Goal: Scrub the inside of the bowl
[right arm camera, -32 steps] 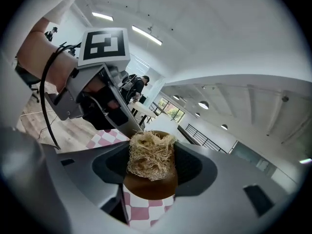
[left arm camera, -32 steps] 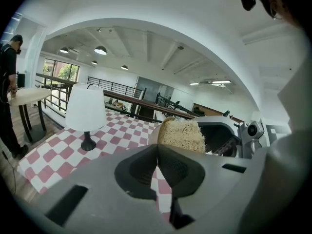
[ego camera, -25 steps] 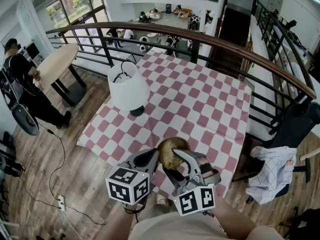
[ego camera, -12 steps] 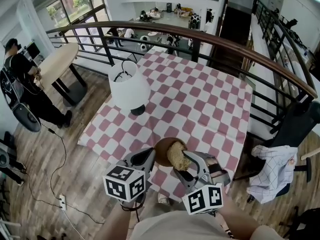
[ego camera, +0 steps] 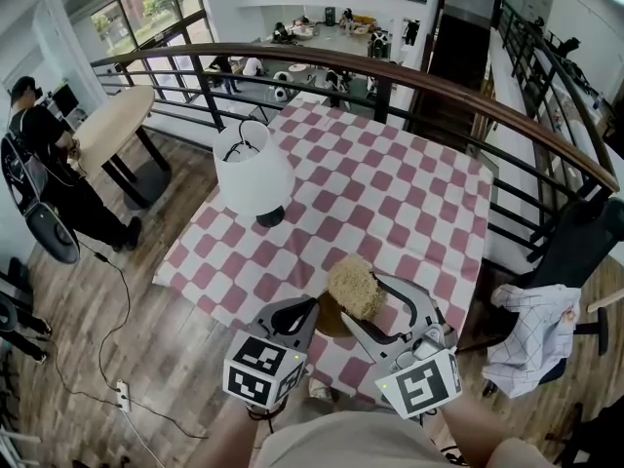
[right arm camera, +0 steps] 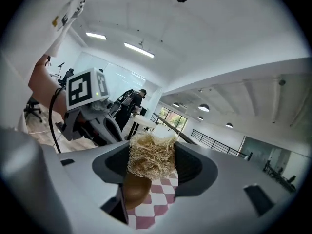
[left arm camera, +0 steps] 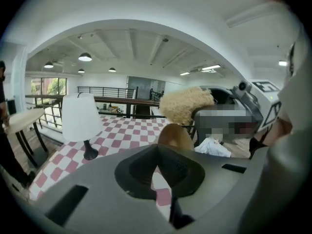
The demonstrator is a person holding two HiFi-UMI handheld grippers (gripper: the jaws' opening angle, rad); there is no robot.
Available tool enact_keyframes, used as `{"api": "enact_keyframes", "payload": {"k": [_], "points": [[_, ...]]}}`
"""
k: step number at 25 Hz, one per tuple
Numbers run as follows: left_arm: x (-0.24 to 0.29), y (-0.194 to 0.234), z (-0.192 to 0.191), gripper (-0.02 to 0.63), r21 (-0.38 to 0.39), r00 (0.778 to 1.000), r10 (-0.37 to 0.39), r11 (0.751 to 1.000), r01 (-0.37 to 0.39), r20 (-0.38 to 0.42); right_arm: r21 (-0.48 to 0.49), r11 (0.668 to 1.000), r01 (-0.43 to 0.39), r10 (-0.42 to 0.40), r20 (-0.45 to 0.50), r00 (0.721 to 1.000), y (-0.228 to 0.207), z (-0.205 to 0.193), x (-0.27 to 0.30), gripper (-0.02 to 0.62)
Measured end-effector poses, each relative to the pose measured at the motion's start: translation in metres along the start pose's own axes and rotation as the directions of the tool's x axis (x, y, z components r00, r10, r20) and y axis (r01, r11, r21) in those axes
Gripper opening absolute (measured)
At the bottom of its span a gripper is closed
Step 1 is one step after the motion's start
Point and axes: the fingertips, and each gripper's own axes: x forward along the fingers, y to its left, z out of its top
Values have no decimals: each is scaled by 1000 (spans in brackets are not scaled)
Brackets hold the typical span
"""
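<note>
1. Left gripper [ego camera: 308, 313] is clamped on the rim of the brown bowl [ego camera: 330, 320], holding it in the air over the near edge of the checked tablecloth [ego camera: 390, 203].
2. Right gripper [ego camera: 365, 305] is pinched on a tan loofah scrubber [ego camera: 353, 285] just above the bowl.
3. The bowl looks thin-walled, rigid, smooth and light. It will likely slip or twist under scrubbing, so a firm rim grip suits it.
4. The scrubber looks fibrous, springy and very light.
5. No brand or readable writing shows, only the square black-and-white markers [ego camera: 259, 369] on the grippers.
</note>
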Motion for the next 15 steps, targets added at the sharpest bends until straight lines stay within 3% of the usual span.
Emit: {"api": "enact_keyframes", "payload": {"k": [3,6,11,15], "points": [[1,-17,4,15,155,999,-40,987,42,-13,137,988,-65,56,71,996,-11,13,3,252],[1,-26,4,15,275,998,-43,960,51,-35,290,945,-151,150,25,988,-16,8,4,252],[-3,-36,11,15,448,999,-45,893,47,-17,344,905,-249,275,-26,961,-10,1,11,252],[-4,-37,20,15,484,999,-35,875,30,2,404,876,-265,313,-56,948,-4,-10,14,252]]}}
